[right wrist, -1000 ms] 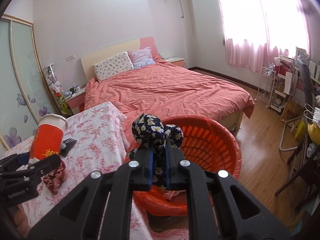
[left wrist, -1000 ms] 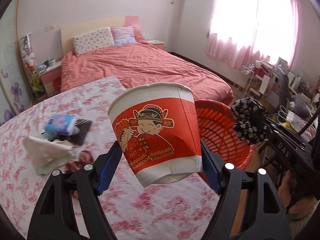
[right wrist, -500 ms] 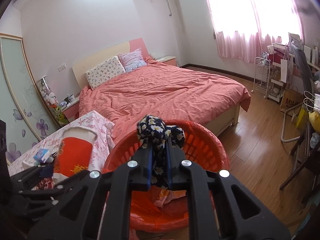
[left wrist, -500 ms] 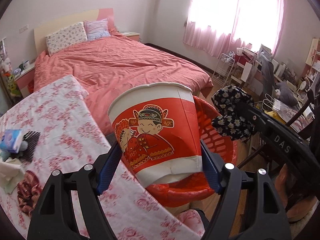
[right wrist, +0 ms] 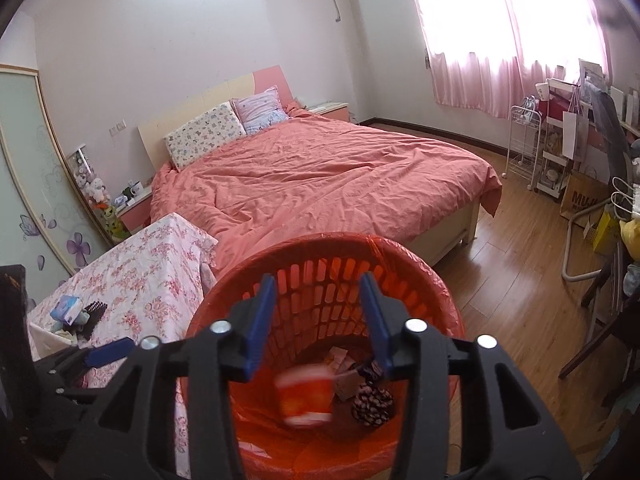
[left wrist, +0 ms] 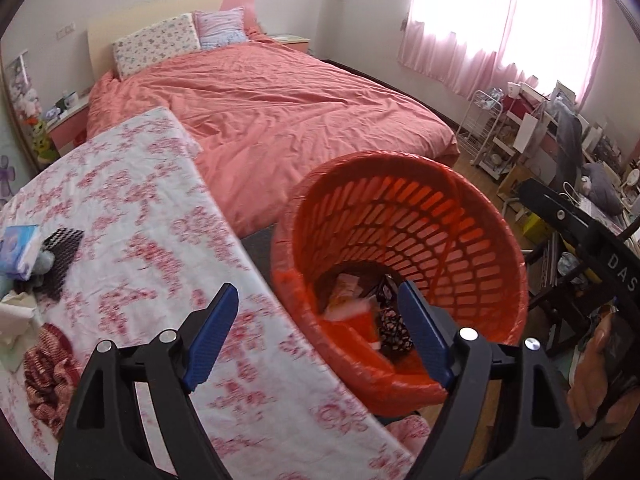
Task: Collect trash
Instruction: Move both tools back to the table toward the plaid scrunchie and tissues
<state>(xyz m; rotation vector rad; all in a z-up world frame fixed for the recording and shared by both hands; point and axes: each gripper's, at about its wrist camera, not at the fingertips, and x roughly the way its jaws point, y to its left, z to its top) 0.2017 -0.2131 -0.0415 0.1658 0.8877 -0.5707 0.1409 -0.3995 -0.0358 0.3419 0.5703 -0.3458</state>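
Note:
An orange basket [left wrist: 460, 216] lined with an orange bag stands on the floor beside the table; it also shows in the right wrist view [right wrist: 400, 256]. A red and white paper cup [right wrist: 306, 400], blurred, lies inside it, next to a dark floral cloth ball [right wrist: 372, 400]. Both also show in the left wrist view, the cup [left wrist: 360, 320] and the ball [left wrist: 394, 330]. My left gripper [left wrist: 320, 332] is open and empty over the table edge and basket rim. My right gripper [right wrist: 318, 320] is open and empty above the basket.
A table with a floral cloth [left wrist: 152, 208] carries a tissue pack [left wrist: 18, 248], a black mesh item [left wrist: 60, 256], a white cloth [left wrist: 16, 316] and a red striped cloth [left wrist: 48, 372]. A bed [left wrist: 280, 112] lies behind. Shelves and a chair [right wrist: 600, 152] stand at the right.
Both grippers have opened. The paper cup left the left gripper and the floral cloth ball left the right one; both now lie in the basket.

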